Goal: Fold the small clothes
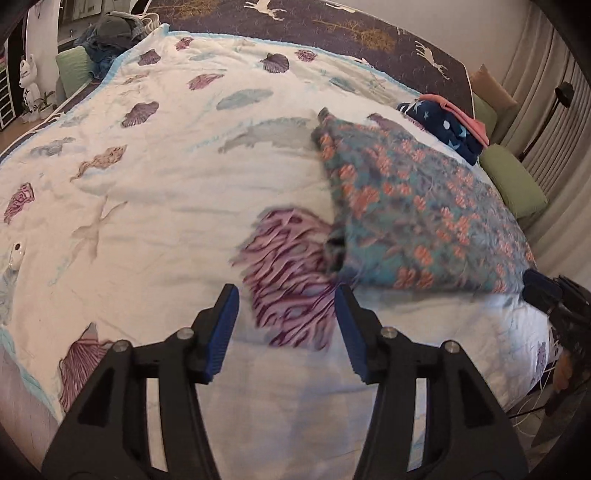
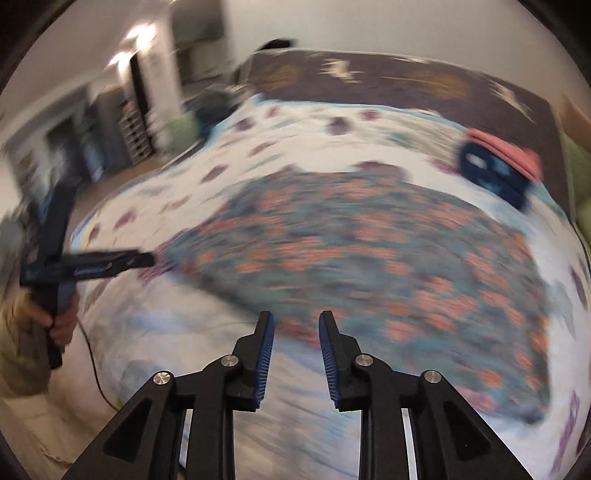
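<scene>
A teal floral garment with orange flowers [image 1: 417, 206] lies spread on the white shell-print quilt [image 1: 155, 206]; it also shows, blurred, in the right wrist view [image 2: 369, 251]. My left gripper [image 1: 286, 291] is open and empty, just short of the garment's near left corner. My right gripper [image 2: 295, 317] is open and empty, just above the garment's near edge. The right gripper also shows in the left wrist view [image 1: 543, 291] at the garment's near right corner. The left gripper shows in the right wrist view [image 2: 147, 258] at the garment's left corner.
A folded stack of navy star-print cloth [image 1: 443, 125] with a pink piece [image 1: 461, 110] on top sits at the far right of the bed. Green pillows [image 1: 513, 181] line the right edge. A dark deer-print bedspread [image 1: 369, 33] lies beyond the quilt. A heap of clothes [image 1: 110, 37] is at the far left.
</scene>
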`<state>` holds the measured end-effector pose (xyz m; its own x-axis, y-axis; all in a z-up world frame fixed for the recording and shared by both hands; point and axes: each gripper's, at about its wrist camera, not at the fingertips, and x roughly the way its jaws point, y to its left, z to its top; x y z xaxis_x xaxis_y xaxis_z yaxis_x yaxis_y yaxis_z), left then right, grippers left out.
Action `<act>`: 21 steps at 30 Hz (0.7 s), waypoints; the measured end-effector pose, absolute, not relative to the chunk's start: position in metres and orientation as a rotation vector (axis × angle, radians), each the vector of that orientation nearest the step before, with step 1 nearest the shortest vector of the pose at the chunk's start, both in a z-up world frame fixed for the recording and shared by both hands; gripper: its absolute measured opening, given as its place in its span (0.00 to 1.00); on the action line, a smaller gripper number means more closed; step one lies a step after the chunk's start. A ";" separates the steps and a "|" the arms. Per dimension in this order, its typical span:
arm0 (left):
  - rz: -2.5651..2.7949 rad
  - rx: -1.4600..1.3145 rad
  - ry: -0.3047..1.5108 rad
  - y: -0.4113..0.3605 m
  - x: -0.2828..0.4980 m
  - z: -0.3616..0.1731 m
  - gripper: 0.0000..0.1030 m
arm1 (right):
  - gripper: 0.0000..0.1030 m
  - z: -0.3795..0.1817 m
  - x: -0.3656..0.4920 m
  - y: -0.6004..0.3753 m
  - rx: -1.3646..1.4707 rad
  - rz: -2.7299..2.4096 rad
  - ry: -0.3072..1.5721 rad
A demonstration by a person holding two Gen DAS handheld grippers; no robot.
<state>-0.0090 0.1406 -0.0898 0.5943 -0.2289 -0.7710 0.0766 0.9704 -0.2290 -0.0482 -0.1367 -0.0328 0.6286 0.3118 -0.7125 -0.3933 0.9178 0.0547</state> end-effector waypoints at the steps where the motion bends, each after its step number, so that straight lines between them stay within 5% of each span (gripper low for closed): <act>1: -0.188 -0.194 0.917 0.144 -0.011 -0.091 0.54 | 0.31 -0.037 -0.048 -0.123 -0.151 0.423 0.791; 21: -0.244 -0.270 0.912 0.181 0.004 -0.095 0.53 | 0.55 -0.079 -0.025 0.018 -0.579 0.372 0.690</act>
<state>0.0042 0.1811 -0.0952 0.5891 -0.3199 -0.7421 0.0927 0.9390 -0.3313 -0.0248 0.0179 -0.0787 0.7163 0.1313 -0.6853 -0.5000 0.7816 -0.3729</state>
